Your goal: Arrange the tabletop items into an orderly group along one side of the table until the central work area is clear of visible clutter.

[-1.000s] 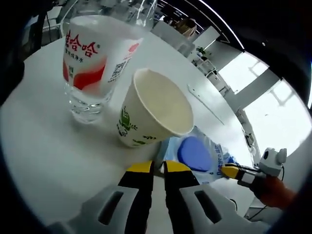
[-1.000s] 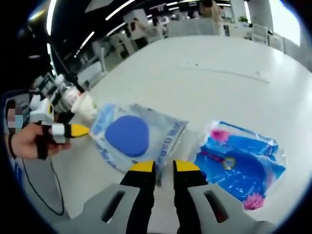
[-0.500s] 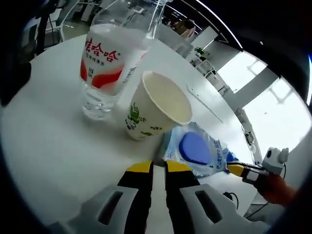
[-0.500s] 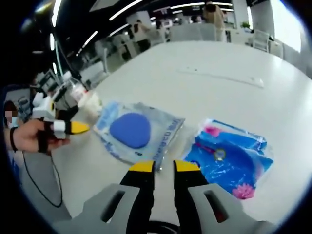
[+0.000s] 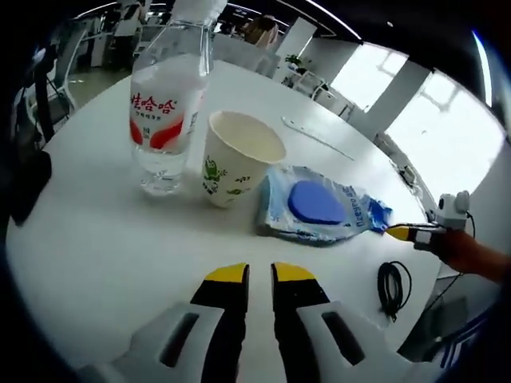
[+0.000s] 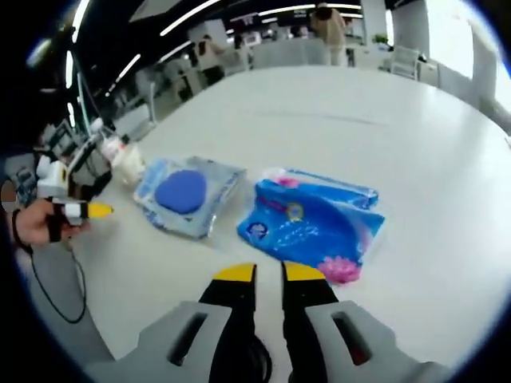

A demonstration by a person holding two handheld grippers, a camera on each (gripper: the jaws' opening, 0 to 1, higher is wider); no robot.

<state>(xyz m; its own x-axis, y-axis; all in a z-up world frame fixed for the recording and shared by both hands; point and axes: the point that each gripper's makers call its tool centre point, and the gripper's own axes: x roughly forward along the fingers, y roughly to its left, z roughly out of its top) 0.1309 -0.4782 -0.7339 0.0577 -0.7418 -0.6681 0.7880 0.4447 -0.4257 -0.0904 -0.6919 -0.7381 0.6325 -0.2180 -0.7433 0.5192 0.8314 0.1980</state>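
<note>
- Both grippers have drawn back from the things since the earlier frames: the cup and bottle stand farther from the left gripper's jaws, and the two packets lie farther from the right gripper's jaws, which had been just beside them.
- Left gripper (image 5: 259, 275): its yellow-tipped jaws stand close together with a narrow gap, gripping nothing, above bare desk (image 5: 104, 247).
- Right gripper (image 6: 258, 274): its jaws are likewise nearly closed on nothing, short of the bright blue packet; in the left gripper view its yellow tip shows at the desk's right edge, held by a hand in an orange sleeve.
- A clear water bottle (image 5: 166, 104) with a red and white label stands upright near the desk's far left side.
- A paper cup (image 5: 235, 163) with green print stands upright just beside the bottle, open mouth up; whether they touch I cannot tell.
- A pale plastic packet holding a blue round pad (image 5: 318, 209) lies flat just beside the cup, toward the desk's right edge.
- In the right gripper view, a bright blue packet with pink flowers (image 6: 315, 227) lies flat near the pad packet, a strip of desk between them.
- A black cable loop (image 5: 391, 289) lies on the desk near the right edge.
</note>
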